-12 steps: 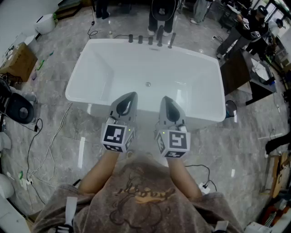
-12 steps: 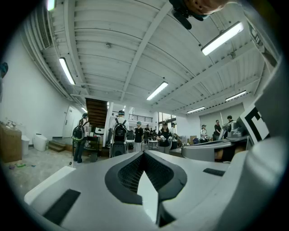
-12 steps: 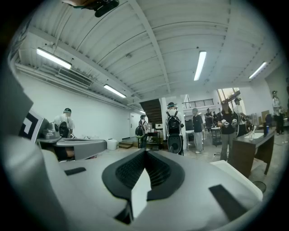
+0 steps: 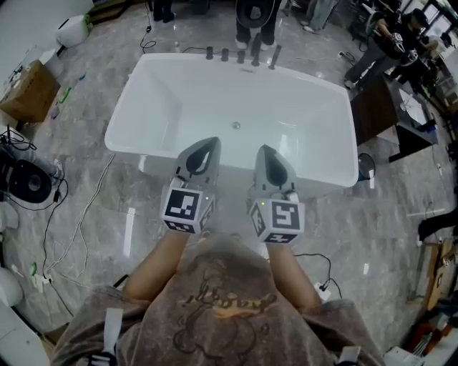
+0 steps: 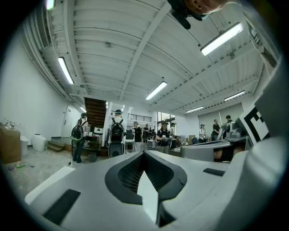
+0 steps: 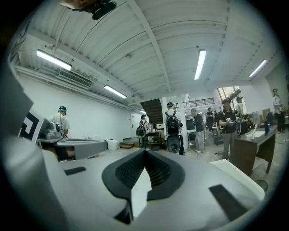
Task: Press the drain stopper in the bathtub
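A white bathtub (image 4: 120,136) stands on the grey marble floor in the head view, with a small round drain stopper (image 4: 236,126) at the middle of its bottom. My left gripper (image 4: 209,144) and right gripper (image 4: 264,151) are held side by side over the tub's near rim, short of the stopper and well above it. Both are shut with nothing between the jaws. Each gripper view looks level across the room: the left gripper (image 5: 144,153) and right gripper (image 6: 145,151) have their tips together, and the tub's inside is hidden there.
Dark tap fittings (image 4: 240,56) line the tub's far rim, and a person's legs (image 4: 254,18) stand just behind them. A cardboard box (image 4: 28,93) and cables (image 4: 71,229) lie on the left. A dark counter (image 4: 376,107) stands on the right, with a white plug block (image 4: 322,293) nearer.
The tub and both grippers sit slightly higher in the head view. Both grippers are still shut, side by side, over the near rim.
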A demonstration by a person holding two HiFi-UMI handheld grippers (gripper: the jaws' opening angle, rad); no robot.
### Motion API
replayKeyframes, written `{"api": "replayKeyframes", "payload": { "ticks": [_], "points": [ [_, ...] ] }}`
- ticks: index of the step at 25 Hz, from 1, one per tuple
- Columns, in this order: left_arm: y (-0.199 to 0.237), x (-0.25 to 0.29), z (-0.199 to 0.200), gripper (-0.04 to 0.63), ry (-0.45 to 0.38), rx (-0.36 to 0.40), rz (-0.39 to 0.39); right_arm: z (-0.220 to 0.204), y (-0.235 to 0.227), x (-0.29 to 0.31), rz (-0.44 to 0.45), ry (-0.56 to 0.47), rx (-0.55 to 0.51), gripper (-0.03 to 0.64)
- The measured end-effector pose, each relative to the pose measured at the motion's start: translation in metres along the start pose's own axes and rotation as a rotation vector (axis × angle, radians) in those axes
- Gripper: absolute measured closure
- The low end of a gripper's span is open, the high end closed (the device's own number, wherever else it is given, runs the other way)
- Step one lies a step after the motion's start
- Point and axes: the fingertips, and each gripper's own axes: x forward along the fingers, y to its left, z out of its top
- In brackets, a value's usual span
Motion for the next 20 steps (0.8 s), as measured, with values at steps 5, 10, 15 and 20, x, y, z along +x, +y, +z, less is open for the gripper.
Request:
{"api": "replayKeyframes", "payload": {
  "ticks": [5, 10, 15, 20],
  "points": [
    [0.006, -0.012, -0.004, 0.589, 0.008, 0.006, -0.019, 0.002, 0.005, -0.007, -0.013, -0.015, 0.003, 0.612],
    [0.014, -0.015, -0.003, 0.589, -0.013, 0.024, -0.035, 0.001, 0.006, -0.012, -0.040, -0.030, 0.012, 0.612],
    [0.019, -0.015, -0.006, 0.589, -0.020, 0.027, -0.044, -0.003, 0.007, -0.007, -0.053, -0.034, 0.013, 0.612],
    [0.022, 0.001, -0.005, 0.589, -0.029, 0.034, -0.051, -0.005, -0.002, 0.006, -0.058, -0.037, 0.016, 0.612]
  ]
}}
